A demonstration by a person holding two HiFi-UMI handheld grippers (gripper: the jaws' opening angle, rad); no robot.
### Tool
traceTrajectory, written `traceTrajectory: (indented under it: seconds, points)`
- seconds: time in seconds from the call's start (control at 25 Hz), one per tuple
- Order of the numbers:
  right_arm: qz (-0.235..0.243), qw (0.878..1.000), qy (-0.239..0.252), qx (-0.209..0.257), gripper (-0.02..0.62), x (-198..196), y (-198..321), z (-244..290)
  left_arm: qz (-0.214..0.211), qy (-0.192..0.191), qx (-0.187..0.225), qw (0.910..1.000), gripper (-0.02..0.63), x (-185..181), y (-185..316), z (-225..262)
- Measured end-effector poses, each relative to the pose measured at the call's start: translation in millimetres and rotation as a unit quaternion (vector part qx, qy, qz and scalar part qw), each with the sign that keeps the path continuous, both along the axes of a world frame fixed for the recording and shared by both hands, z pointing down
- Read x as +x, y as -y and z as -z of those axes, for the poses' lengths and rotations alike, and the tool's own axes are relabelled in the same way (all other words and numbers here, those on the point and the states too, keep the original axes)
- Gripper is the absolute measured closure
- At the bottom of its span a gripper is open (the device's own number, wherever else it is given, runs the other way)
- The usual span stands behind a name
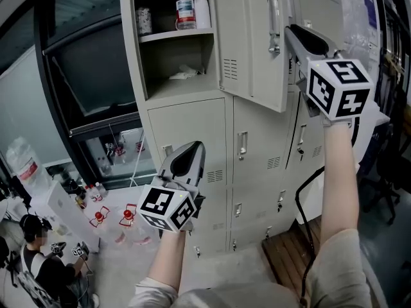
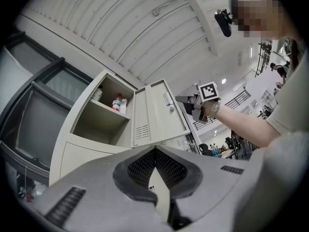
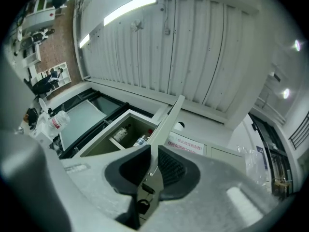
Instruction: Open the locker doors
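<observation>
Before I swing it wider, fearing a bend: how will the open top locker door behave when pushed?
The open locker door looks like thin sheet metal, so probably light and slightly flexible. Hinged at one side, it should swing, not slide.

Dark window point(image 1: 93, 66), pale grey floor point(image 1: 125, 265)

Before you stands a bank of grey steel lockers point(image 1: 253, 172). Its top-left compartment is open, and its grey sheet-metal door point(image 1: 250, 43) hangs out to the right. Inside, clear plastic bottles point(image 1: 185, 8) stand on the upper shelf point(image 1: 176, 35), and a crumpled white sheet point(image 1: 183, 74) lies on the floor below it. Your right gripper point(image 1: 290, 29) has the door's free edge between its jaws. Your left gripper point(image 1: 196, 147) is lower left, before the closed door point(image 1: 186, 124) underneath. A wooden slat pallet point(image 1: 289, 252) lies at the bank's foot, to the right.
</observation>
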State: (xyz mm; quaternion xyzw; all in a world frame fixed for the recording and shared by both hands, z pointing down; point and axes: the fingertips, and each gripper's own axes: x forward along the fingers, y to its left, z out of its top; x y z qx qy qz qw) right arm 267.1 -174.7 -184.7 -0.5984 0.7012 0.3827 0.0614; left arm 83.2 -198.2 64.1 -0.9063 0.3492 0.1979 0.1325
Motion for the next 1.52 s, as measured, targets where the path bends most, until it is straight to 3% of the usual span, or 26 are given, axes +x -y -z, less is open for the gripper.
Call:
traceTrajectory:
  seconds: [0.2, 0.44, 0.56, 0.76, 1.08, 1.28, 1.52]
  points:
    - [-0.021, 1.000, 0.003, 0.009, 0.555, 9, 4, 0, 0.005, -0.002, 0.001, 1.0000, 0.607, -1, 2, 0]
    - [-0.094, 0.989, -0.028, 0.106, 0.554, 8, -17, -2, 0.010, 0.002, -0.008, 0.9999, 0.607, -1, 10, -7]
    - [-0.079, 0.988, -0.056, 0.120, 0.555, -14, -28, -16, 0.012, 0.004, -0.013, 0.9998, 0.607, -2, 14, -12]
    - [-0.033, 0.992, -0.072, 0.097, 0.555, -42, -23, -52, 0.024, 0.014, -0.017, 0.9995, 0.607, -5, 21, -20]
    - [0.002, 0.995, -0.088, 0.050, 0.581, -70, -2, -123, 0.062, 0.035, -0.020, 0.9973, 0.607, -28, 44, -42]
    - [0.056, 0.996, -0.073, -0.022, 0.591, -100, 30, -201, 0.093, 0.047, -0.027, 0.9941, 0.607, -57, 52, -65]
    - [0.121, 0.985, -0.045, -0.113, 0.591, -149, 78, -297, 0.125, 0.047, -0.051, 0.9897, 0.607, -101, 71, -108]
